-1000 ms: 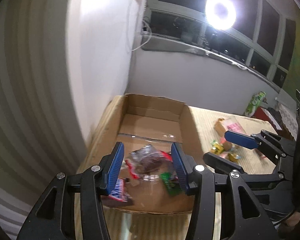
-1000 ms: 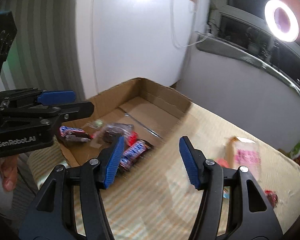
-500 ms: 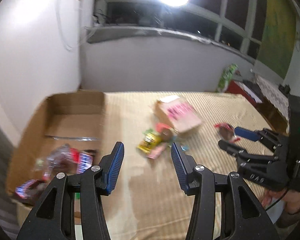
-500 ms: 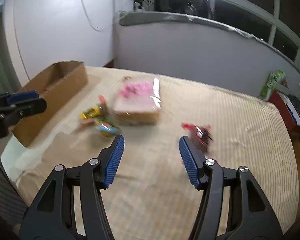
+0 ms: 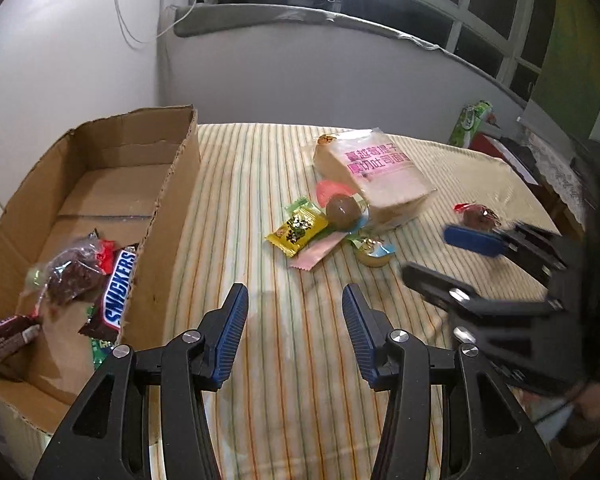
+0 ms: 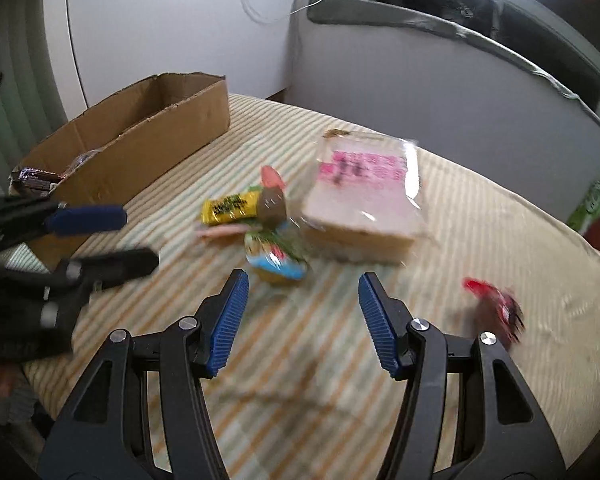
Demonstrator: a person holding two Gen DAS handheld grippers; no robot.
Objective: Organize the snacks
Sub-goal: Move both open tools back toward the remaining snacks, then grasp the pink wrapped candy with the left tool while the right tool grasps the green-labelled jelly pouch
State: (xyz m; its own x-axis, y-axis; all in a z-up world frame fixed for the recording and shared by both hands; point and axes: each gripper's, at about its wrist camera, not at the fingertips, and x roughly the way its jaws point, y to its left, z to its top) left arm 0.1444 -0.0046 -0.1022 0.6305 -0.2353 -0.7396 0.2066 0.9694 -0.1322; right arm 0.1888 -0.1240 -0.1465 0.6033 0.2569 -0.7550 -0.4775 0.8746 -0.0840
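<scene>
Two grippers and one cardboard box (image 5: 168, 216) over a striped cloth (image 5: 260, 184). In the left wrist view the left gripper (image 5: 295, 330) fills the lower centre of the frame, its two blue-padded jaws spread apart with nothing between them, above bare cloth. The right gripper (image 6: 303, 320) occupies the lower centre of the right wrist view, jaws likewise spread and empty; it also appears at the right edge of the left wrist view.

The box lies at the left of the left wrist frame and holds one chocolate bar (image 5: 118, 292) leaning against its inner wall, one clear bag of dark snacks (image 5: 74, 272), and one wrapped wafer (image 5: 8, 336) in the lower left corner; small green wrappers beneath cannot be counted.

On the cloth, centre of the frame, one cluster lies just right of the box: one yellow packet (image 5: 298, 230), one brown egg (image 5: 342, 211), one pink sachet (image 5: 314, 256), one small jelly cup (image 5: 374, 251) and one large bread pack (image 5: 380, 176) with pink lettering, all touching or overlapping. One red-wrapped sweet (image 5: 476, 216) lies apart at centre right; in the right wrist view it sits at the right, blurred.
</scene>
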